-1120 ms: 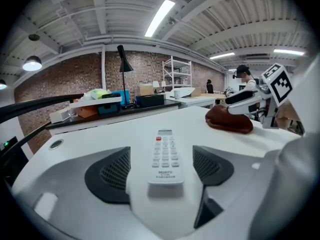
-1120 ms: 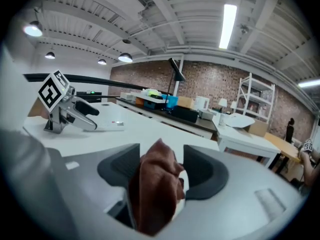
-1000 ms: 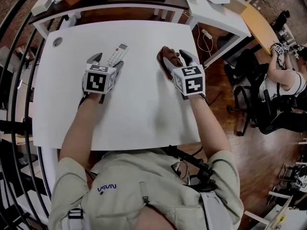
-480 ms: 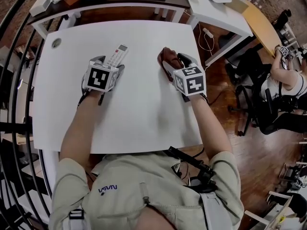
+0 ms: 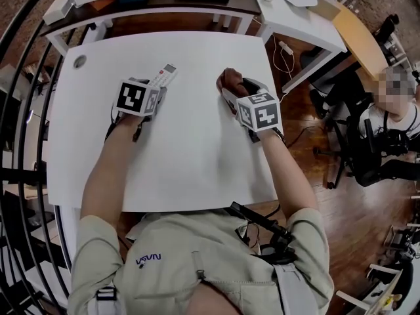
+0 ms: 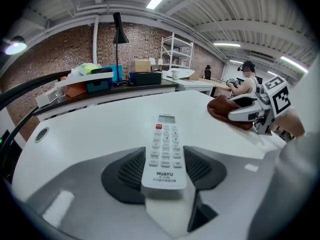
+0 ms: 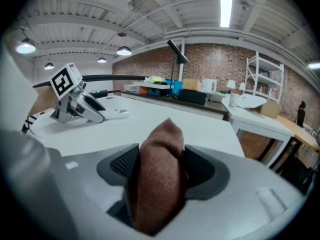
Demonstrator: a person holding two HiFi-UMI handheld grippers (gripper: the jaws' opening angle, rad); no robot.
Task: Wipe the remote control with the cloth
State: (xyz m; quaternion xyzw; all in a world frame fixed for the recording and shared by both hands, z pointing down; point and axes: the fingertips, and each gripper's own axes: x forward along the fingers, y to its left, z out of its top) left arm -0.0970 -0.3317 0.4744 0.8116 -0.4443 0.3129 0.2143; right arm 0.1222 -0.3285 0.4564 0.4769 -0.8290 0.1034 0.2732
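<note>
White table below both tools, with a brick wall and a black lamp far ahead of the left one.

Left gripper: pointing down at a slant, with jaws that have just been closing in. Now pinching the remote control by its two long sides, near the bottom end. Dark pads touching both edges. Buttons facing up, little screen end sticking out past the jaw tips, away from the hand. Flat on the table or just off it; hard to tell which.

Right gripper: squeezed onto the brown cloth. Bunched up between the two pads, with a round lump poking out in front of the tips and more hanging down under them. Low down at the table top.

Side by side and well apart, remote tool on the left, cloth tool on the right. Cloth not touching the remote.

Past the tips of both tools, behind the table, a long desk loaded with boxes. Off to the right of the cloth tool, a person sitting on a chair.
</note>
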